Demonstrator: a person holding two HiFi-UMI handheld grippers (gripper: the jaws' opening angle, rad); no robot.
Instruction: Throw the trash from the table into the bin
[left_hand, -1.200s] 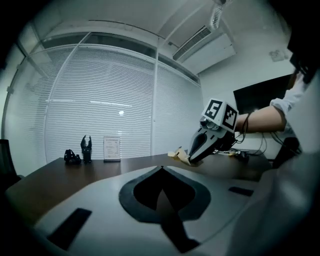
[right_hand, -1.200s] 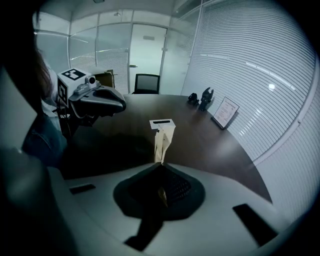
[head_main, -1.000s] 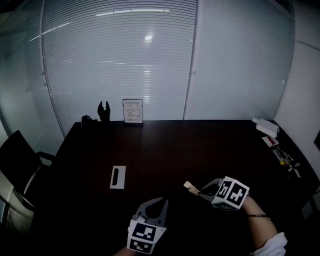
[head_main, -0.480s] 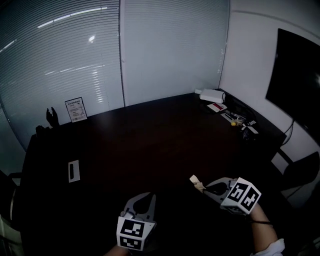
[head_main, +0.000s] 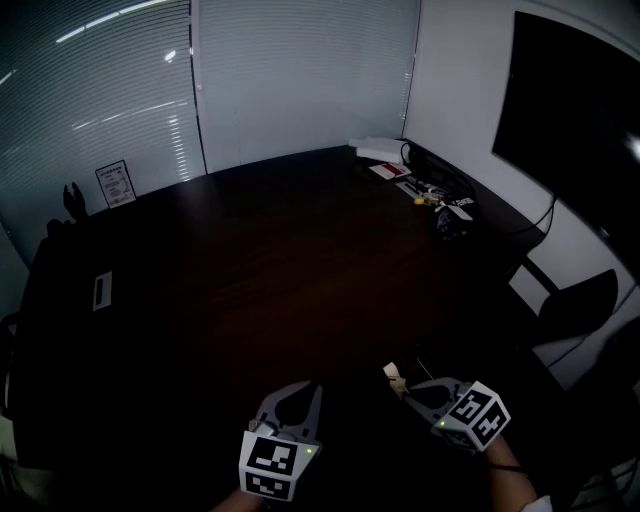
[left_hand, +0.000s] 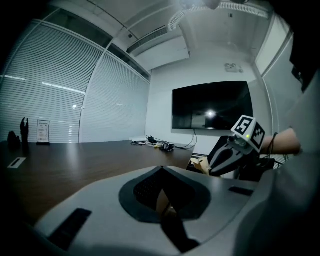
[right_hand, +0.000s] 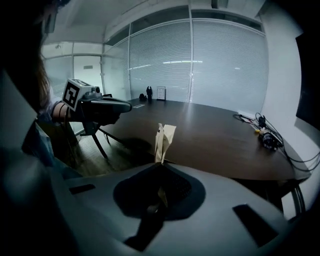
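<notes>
Off the table's (head_main: 250, 250) near edge, the right gripper (right_hand: 160, 165) pinches a paper scrap (right_hand: 164, 140); the left gripper (left_hand: 161, 168) is closed.

I record one pale, creased paper scrap (right_hand: 164, 142), upright, pinched in the right tongs (right_hand: 160, 164), by the desk's (head_main: 300, 250) near right edge.

I count two tongs, the left tongs (head_main: 312, 390) and the right tongs (head_main: 402, 384), and each of them carries one marker cube (head_main: 272, 470) (head_main: 472, 415). There is one scrap of paper (right_hand: 164, 140), one table (head_main: 280, 250) and one wall screen (head_main: 570, 110). I see also one chair (head_main: 578, 305), one framed sign (head_main: 115, 183) and one white plate (head_main: 101, 290).
</notes>
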